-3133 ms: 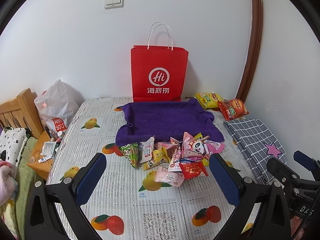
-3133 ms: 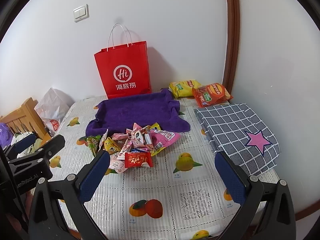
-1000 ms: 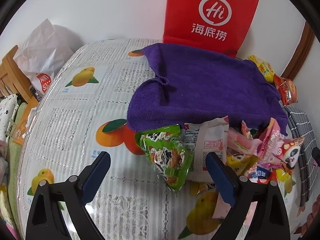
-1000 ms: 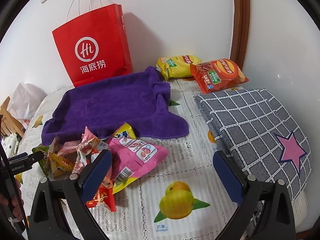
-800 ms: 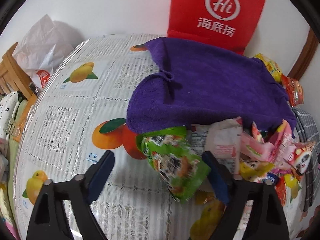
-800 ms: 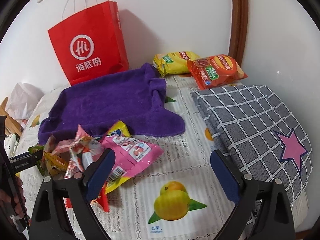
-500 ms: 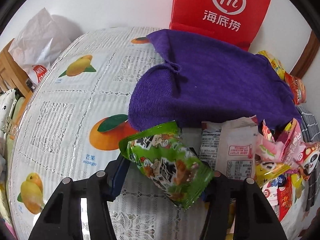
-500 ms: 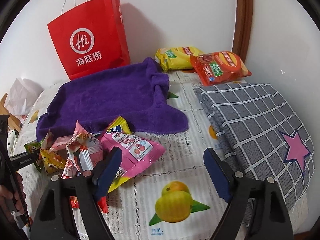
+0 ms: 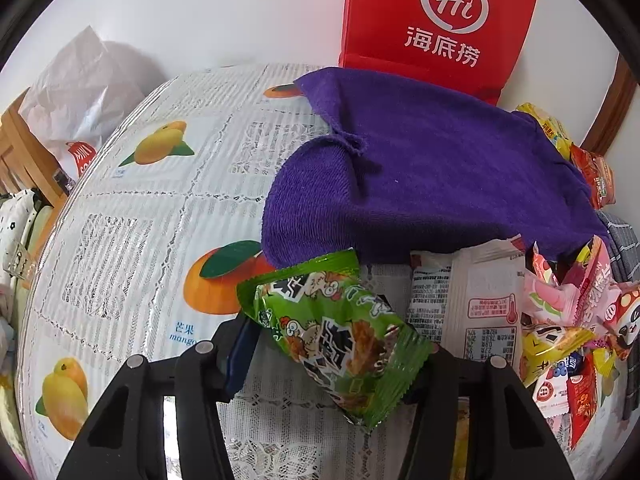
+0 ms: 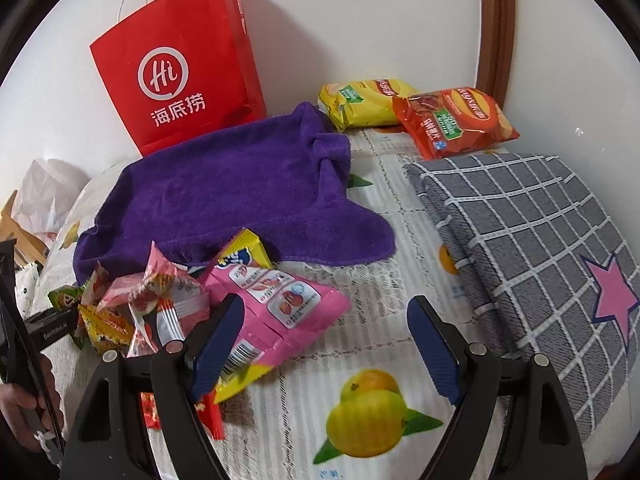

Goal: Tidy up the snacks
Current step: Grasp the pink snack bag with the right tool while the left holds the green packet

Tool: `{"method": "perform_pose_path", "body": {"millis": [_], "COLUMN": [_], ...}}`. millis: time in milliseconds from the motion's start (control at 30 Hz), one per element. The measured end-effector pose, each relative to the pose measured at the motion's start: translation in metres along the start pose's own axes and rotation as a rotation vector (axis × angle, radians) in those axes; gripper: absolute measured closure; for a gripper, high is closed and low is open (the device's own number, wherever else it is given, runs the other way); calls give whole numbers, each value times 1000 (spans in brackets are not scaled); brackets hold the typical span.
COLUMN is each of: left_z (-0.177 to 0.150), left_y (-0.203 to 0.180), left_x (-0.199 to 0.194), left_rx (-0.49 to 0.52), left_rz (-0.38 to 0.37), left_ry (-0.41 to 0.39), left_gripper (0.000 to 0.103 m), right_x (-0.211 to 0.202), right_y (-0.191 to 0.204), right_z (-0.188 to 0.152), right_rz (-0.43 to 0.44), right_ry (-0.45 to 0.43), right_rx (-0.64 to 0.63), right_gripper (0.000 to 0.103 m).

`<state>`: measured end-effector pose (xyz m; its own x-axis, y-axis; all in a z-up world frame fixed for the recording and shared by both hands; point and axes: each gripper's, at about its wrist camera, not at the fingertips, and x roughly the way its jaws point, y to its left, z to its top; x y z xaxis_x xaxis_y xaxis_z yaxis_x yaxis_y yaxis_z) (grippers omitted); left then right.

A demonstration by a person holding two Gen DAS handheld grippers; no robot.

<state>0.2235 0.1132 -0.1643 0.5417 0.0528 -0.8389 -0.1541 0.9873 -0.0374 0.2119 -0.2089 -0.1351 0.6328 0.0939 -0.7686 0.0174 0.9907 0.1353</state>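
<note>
Left claw (image 9: 336, 344) pinching green snack packet (image 9: 336, 336) just beside purple towel (image 9: 420, 184). Right claw (image 10: 324, 340) spread, pink packet (image 10: 280, 308) against its left finger on counter (image 10: 360, 320).

Bare tablecloth (image 9: 132, 240) left of snack pile (image 9: 568, 332): free passage. Purple towel (image 9: 432, 176), red bag (image 9: 440, 24) block far side; grey folded cloth (image 10: 532, 240) blocks right.

Left hand-held gripper (image 9: 334, 344) clamped on packet — right hand-held gripper (image 10: 324, 344) low, fingers spread wide.
</note>
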Motion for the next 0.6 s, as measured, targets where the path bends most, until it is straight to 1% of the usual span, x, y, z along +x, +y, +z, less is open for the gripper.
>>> {"method": "perform_pose_path", "body": {"millis": [67,100,267,333,400,467,500,533,567,600], "left_z": [0,0,0,0,0,0,-1,-2,-2,-3], "left_y": [0,-1,-1,-1,-1,0,0,0,0,0], "left_x": [0,0,0,0,1,0,0,-1,-1,-2], "left_rx": [4,5,5,5,1,-3,-3,-3,-1,2], "left_rz": [6,9,12,10,9,9,9,9,9,7], "left_ry": [0,0,-1,0,1,4,6,7,10,12], "left_gripper": [50,50,50,50,50,50,50,50,50,50], "right_x": [6,12,37,44,50,52,52,50,47,44], "right_y": [3,5,17,19,19,17,16,16,16,17], "right_z": [2,2,-3,-6,-12,-15,-16,-17,-18,-19], "right_rz": [46,64,96,111,152,166,173,172,180,193], "right_ry": [5,22,89,116,140,142,124,105,90,83], "right_rx": [-8,-7,-20,-12,17,39,50,56,55,50], "right_gripper": [19,19,19,18,18,18,18,22,37,44]}}
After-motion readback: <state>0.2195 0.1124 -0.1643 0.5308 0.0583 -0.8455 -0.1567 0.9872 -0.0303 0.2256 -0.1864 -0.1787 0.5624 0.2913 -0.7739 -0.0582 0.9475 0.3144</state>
